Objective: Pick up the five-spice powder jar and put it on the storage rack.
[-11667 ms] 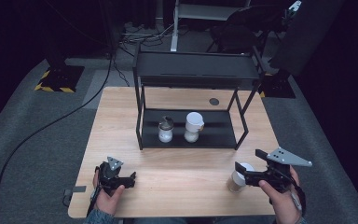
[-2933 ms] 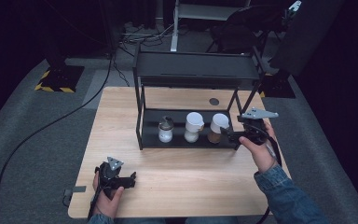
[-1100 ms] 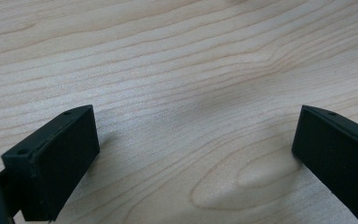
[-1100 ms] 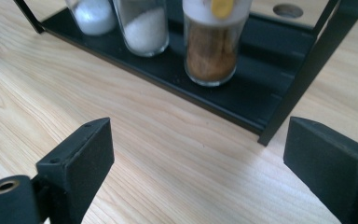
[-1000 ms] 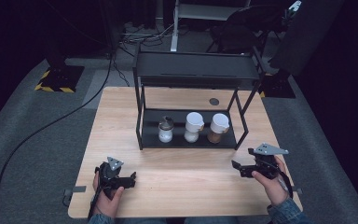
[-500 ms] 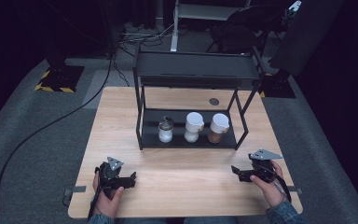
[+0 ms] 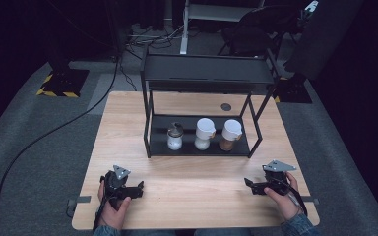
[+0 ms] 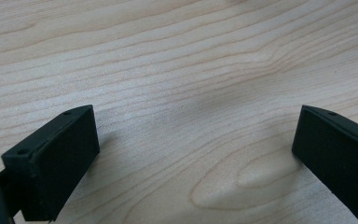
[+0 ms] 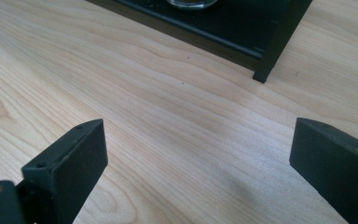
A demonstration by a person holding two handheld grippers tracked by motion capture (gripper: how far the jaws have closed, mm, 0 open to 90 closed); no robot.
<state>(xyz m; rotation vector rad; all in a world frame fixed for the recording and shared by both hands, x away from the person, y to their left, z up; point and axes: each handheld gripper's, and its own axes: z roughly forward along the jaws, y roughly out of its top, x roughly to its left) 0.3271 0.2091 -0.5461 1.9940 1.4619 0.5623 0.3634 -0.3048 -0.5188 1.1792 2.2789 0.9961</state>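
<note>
My right gripper (image 7: 248,184) sits low over the near right part of the wooden table (image 7: 197,191), jaws spread wide w/ nothing between them; they've just been opening. In the right gripper view there's bare wood between the jaws (image 9: 198,154), and the near edge + one leg of the black rack (image 9: 265,60) lie just beyond.

My left gripper (image 7: 139,188) is at the near left of the table, jaws also wide apart, nothing held. Left gripper view: plain wood grain between the two black jaws (image 8: 196,158).

The black rack (image 7: 150,129) stands mid-table, farther away than both hands. On its lower shelf, three containers in a row: glass shaker w/ metal top (image 7: 175,137) on the left, white-capped jar w/ pale contents (image 7: 204,133) in the middle, white-capped jar w/ brown contents (image 7: 230,134) on the right. The brown one is the closest to my right gripper but well apart from it. A small dark round spot (image 7: 226,106) shows on the table behind the rack.
</note>
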